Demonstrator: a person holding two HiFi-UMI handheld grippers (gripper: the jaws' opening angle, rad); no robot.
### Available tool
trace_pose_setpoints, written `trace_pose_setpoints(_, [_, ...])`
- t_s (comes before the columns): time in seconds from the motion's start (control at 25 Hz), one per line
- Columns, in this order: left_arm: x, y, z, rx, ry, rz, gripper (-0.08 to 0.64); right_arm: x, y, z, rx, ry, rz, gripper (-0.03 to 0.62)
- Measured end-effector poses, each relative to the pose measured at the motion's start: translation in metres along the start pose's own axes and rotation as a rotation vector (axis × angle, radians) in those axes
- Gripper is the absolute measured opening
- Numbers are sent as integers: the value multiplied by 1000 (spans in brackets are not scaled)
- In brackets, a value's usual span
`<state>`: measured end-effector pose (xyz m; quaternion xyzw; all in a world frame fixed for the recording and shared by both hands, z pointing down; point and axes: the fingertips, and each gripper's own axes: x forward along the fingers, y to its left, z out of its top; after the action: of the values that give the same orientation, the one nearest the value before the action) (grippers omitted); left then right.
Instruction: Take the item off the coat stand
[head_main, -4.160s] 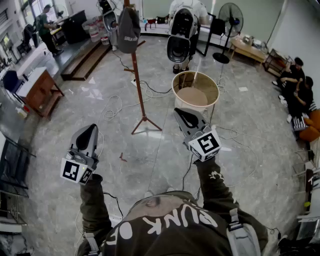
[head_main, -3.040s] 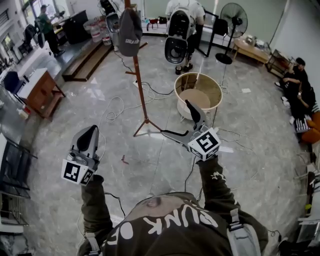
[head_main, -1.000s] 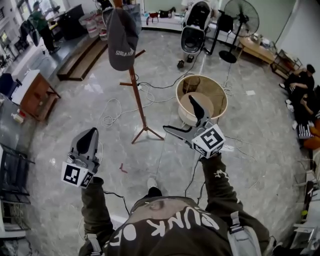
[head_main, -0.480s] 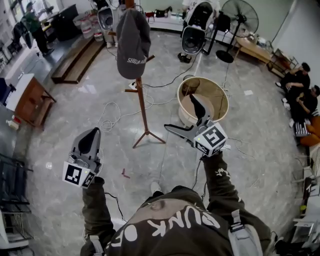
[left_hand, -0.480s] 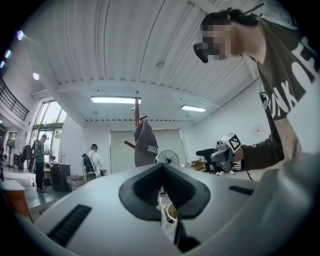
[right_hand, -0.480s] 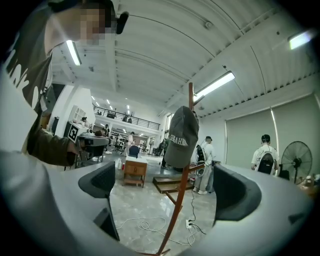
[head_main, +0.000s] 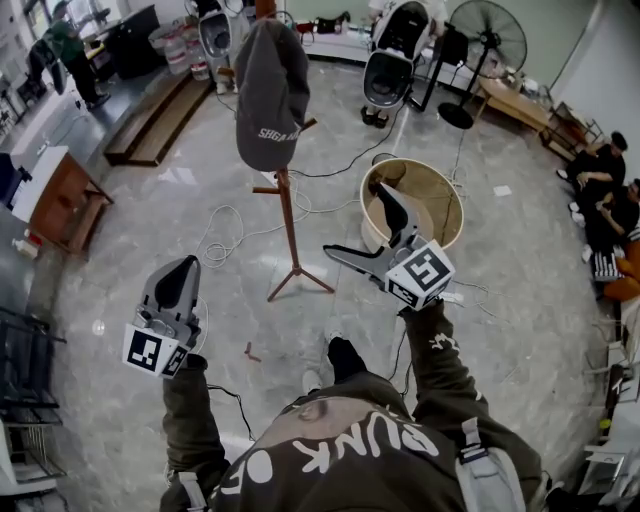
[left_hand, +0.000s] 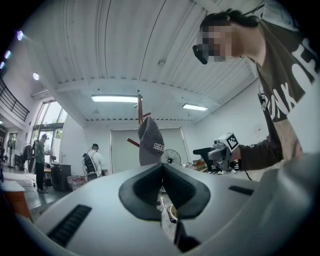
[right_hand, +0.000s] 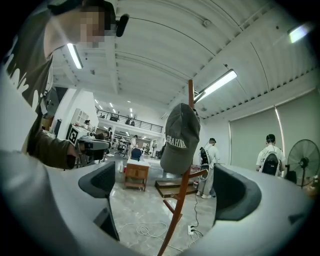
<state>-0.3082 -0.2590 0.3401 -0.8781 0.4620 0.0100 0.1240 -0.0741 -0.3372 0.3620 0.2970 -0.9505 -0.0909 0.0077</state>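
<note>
Cap (head_main: 268, 95) ahead of right hand-held gripper (head_main: 357, 222)

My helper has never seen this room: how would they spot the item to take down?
Left of the round wooden tub stands a wooden coat stand. On its top hangs a grey cap with white lettering, the only thing on the stand.

— Left gripper (head_main: 181, 270) sits low, elbow bent, jaws pressed together and pointing forward.
— Right gripper (head_main: 358, 222) is further out on a stretched arm, jaws spread wide apart.
</note>
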Motion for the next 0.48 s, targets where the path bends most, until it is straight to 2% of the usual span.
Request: trace_pose_setpoints(0.48, [77,38,-22,30,22,63,5,39,-103,-28,40,-37,32,595])
